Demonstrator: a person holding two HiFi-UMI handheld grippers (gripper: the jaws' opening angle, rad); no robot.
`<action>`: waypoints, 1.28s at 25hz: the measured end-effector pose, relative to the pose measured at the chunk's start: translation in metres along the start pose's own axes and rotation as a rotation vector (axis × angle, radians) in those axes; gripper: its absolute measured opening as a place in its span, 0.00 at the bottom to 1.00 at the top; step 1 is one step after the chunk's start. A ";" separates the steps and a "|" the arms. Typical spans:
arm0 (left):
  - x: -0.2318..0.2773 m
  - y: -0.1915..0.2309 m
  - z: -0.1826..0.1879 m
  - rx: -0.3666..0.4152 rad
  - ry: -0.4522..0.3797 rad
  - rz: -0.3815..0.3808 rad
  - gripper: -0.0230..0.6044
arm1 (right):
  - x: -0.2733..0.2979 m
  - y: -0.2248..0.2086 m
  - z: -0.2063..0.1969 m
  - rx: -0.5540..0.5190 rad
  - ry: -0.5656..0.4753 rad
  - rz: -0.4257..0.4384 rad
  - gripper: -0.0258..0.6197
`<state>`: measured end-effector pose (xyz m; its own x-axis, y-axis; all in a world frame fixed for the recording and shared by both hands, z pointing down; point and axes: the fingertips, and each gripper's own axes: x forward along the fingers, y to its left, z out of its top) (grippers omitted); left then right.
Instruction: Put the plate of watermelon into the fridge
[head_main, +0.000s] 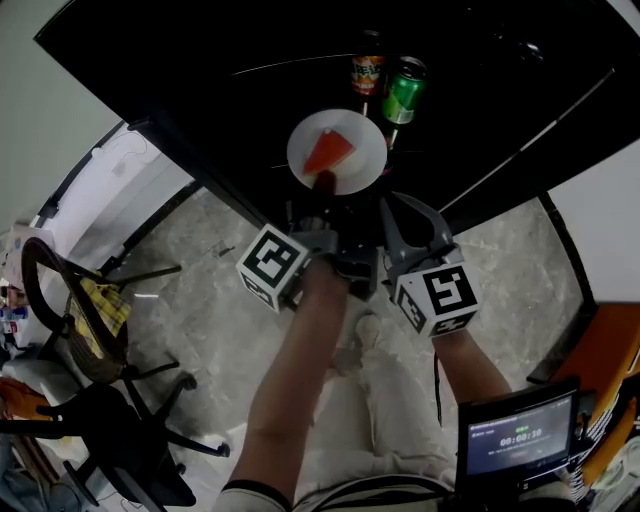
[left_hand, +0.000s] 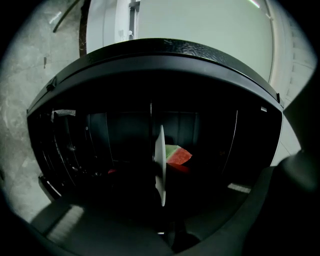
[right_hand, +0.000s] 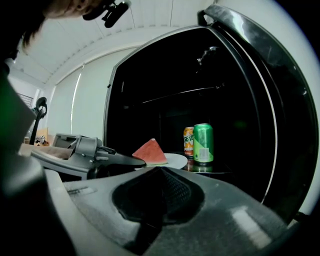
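A white plate (head_main: 350, 170) carries a red watermelon wedge (head_main: 328, 152) at the mouth of the dark, open fridge (head_main: 230, 70). My left gripper (head_main: 324, 183) is shut on the plate's near rim and holds it level. In the left gripper view the plate (left_hand: 160, 165) shows edge-on, the wedge (left_hand: 178, 155) to its right. My right gripper (head_main: 388, 210) hovers just right of the plate, shut on nothing. In the right gripper view, beyond the right gripper (right_hand: 159, 173), the left gripper (right_hand: 136, 162) holds the plate (right_hand: 176, 160) and wedge (right_hand: 150, 151).
An orange can (head_main: 368, 72) and a green can (head_main: 404, 92) stand on the fridge shelf (right_hand: 215, 172) just behind the plate. The open fridge door (right_hand: 282, 105) curves along the right. Chairs (head_main: 90, 335) stand at the left; a small timer screen (head_main: 515, 435) is at the lower right.
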<state>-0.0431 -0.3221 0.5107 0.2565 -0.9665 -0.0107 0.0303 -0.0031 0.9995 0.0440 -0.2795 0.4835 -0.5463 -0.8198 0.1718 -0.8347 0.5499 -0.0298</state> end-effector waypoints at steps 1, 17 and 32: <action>0.002 0.000 0.001 0.010 -0.004 0.001 0.09 | 0.002 0.000 -0.001 0.000 -0.001 0.003 0.03; 0.021 0.007 0.009 0.006 -0.057 0.014 0.09 | 0.018 -0.013 -0.006 -0.007 -0.002 -0.003 0.03; 0.024 0.006 0.012 0.033 0.021 0.025 0.10 | 0.042 -0.005 -0.012 -0.036 0.043 0.068 0.03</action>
<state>-0.0485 -0.3481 0.5164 0.2770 -0.9608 0.0138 -0.0079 0.0121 0.9999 0.0255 -0.3149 0.5024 -0.5977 -0.7731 0.2126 -0.7922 0.6103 -0.0079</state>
